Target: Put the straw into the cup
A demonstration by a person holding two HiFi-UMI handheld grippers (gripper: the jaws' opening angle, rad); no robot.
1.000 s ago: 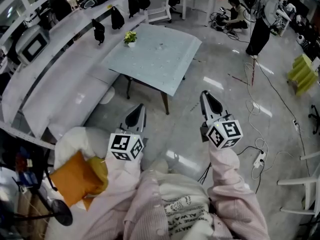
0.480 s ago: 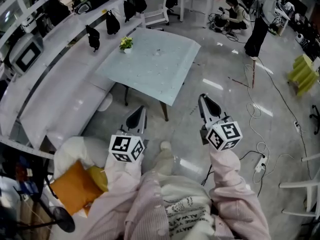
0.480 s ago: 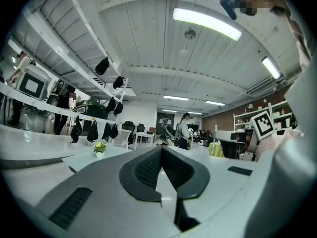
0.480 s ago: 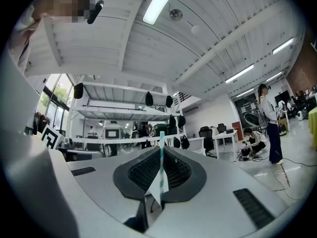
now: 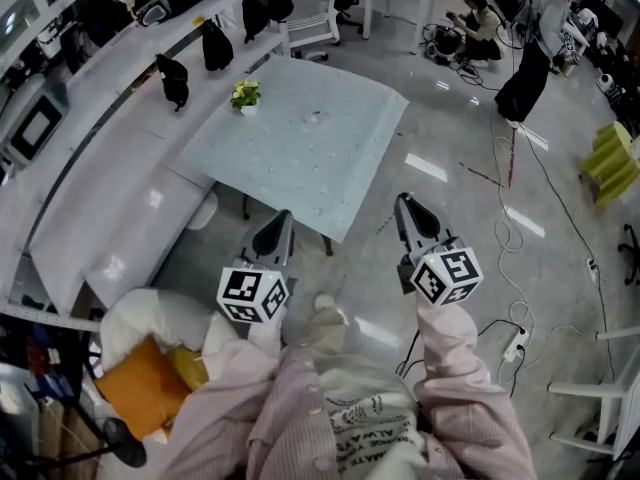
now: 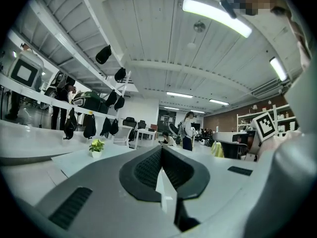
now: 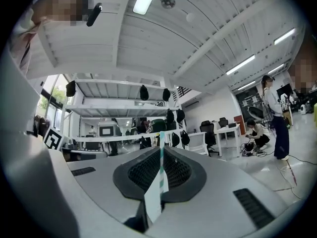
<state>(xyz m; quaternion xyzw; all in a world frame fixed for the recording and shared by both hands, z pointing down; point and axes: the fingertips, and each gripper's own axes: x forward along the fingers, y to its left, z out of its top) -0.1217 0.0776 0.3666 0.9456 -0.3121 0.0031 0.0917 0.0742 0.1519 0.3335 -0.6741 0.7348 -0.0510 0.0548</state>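
My right gripper [image 5: 406, 204] [image 7: 162, 151] points level, shut on a thin white strip with a teal stripe [image 7: 160, 168], which looks like the straw; its tip pokes just above the jaw tips. My left gripper [image 5: 281, 220] [image 6: 161, 151] is held level beside it with its jaws together and nothing sticking out. Both hang over the floor just short of the near edge of a pale glass table [image 5: 340, 173]. A tiny object [image 5: 316, 116] sits mid-table, too small to tell whether it is the cup.
A small potted plant [image 5: 244, 94] stands at the table's far left corner. A long white counter [image 5: 95, 183] with dark bags runs along the left. Cables [image 5: 520, 223] trail over the floor at right. People stand and crouch at the far right. Cushions [image 5: 150, 378] lie at lower left.
Both grippers and the view have advanced together toward the glass table, which now lies closer beneath the jaw tips. The jaws stand as before.
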